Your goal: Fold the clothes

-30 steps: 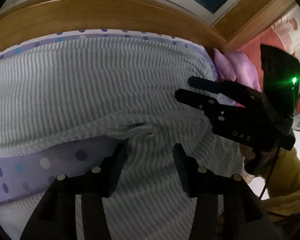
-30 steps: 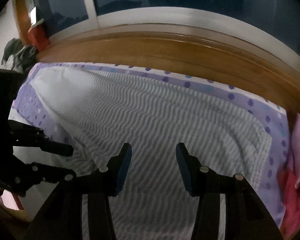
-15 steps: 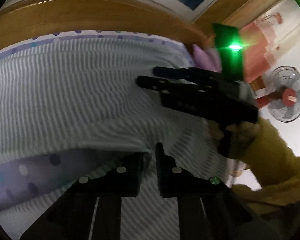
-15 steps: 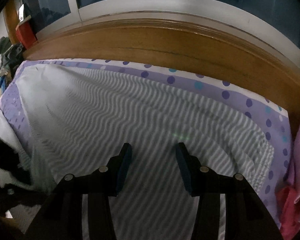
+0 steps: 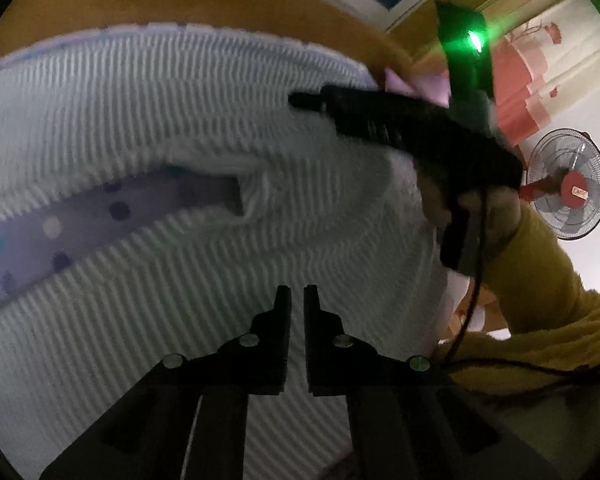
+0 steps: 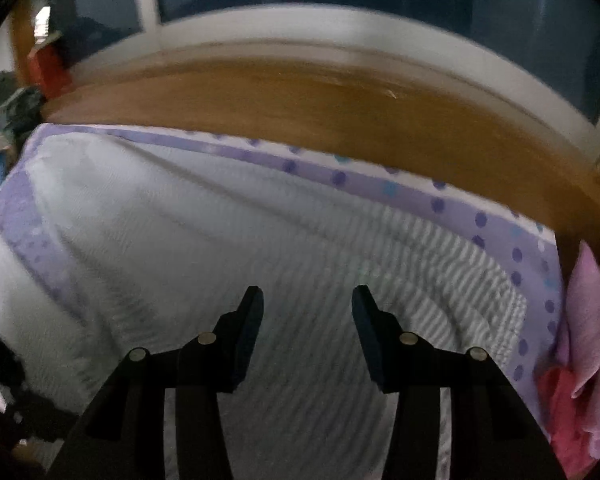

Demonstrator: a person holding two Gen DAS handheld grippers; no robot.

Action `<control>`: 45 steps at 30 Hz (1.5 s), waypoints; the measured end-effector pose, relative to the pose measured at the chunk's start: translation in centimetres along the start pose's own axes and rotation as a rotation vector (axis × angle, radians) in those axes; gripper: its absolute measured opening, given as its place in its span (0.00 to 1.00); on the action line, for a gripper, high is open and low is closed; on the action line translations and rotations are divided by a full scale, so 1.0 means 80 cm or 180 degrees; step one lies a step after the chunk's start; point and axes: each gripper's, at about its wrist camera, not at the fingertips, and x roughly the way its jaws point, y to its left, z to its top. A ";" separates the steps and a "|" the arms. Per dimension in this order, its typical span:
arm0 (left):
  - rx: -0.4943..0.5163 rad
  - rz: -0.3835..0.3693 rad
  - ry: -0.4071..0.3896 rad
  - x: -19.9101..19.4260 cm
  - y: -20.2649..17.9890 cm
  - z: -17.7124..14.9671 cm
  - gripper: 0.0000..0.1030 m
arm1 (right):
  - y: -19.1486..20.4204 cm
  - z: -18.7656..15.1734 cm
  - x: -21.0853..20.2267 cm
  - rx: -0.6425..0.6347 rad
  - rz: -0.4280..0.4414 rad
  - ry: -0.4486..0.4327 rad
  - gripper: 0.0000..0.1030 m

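A grey-and-white striped garment (image 5: 148,112) lies spread over a purple dotted sheet (image 5: 60,232) on a bed. My left gripper (image 5: 296,292) is shut, its tips pinching a fold of the garment's near flap, which is drawn up toward the camera. My right gripper (image 6: 307,300) hangs open over the striped garment (image 6: 260,248), with nothing between its fingers. The left wrist view also shows the right gripper (image 5: 304,100) from the side, over the garment's right part, held by a hand in a yellow sleeve (image 5: 540,280).
A wooden bed frame (image 6: 320,104) runs along the far side, below a window. Pink and red cloths (image 6: 588,312) lie at the sheet's right edge. A pile of clothes (image 6: 8,100) sits far left. A standing fan (image 5: 564,184) is at the right.
My left gripper shut on the garment's near edge and pulled it, so the near flap now lies higher over the purple sheet. The right gripper swung in over the garment and stayed open.
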 end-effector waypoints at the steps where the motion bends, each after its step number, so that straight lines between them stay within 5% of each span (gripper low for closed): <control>1: 0.0026 0.0029 -0.0068 -0.007 -0.003 0.006 0.04 | 0.007 -0.005 -0.004 -0.0021 0.0079 0.0020 0.45; 10: 0.0256 0.0377 -0.0439 -0.003 -0.009 0.100 0.06 | 0.014 -0.037 -0.015 -0.0078 0.0482 0.0266 0.45; 14: 0.0335 0.0375 -0.0247 0.038 -0.003 0.128 0.06 | -0.044 -0.002 -0.052 -0.0173 0.0143 -0.0112 0.45; 20: 0.0282 0.0296 0.0040 0.080 -0.003 0.114 0.06 | -0.110 0.050 -0.010 -0.0664 -0.0056 0.0190 0.45; 24: 0.0270 0.0353 0.0012 0.083 -0.009 0.101 0.06 | -0.115 0.060 0.025 -0.0871 0.0121 0.0435 0.45; 25: 0.0240 0.0342 0.0008 0.083 -0.008 0.101 0.06 | -0.116 0.062 0.034 -0.0864 0.0155 0.0517 0.39; 27: 0.0144 0.0313 0.0004 0.085 -0.007 0.103 0.06 | -0.121 0.065 0.042 -0.0715 0.0238 0.0605 0.04; 38: -0.0067 0.0281 -0.0021 0.082 -0.002 0.092 0.06 | -0.136 0.086 0.052 -0.0381 -0.0383 0.0309 0.03; 45: 0.0029 0.0441 -0.0229 0.045 -0.009 0.093 0.06 | -0.134 0.104 0.000 -0.0445 -0.0193 0.0153 0.14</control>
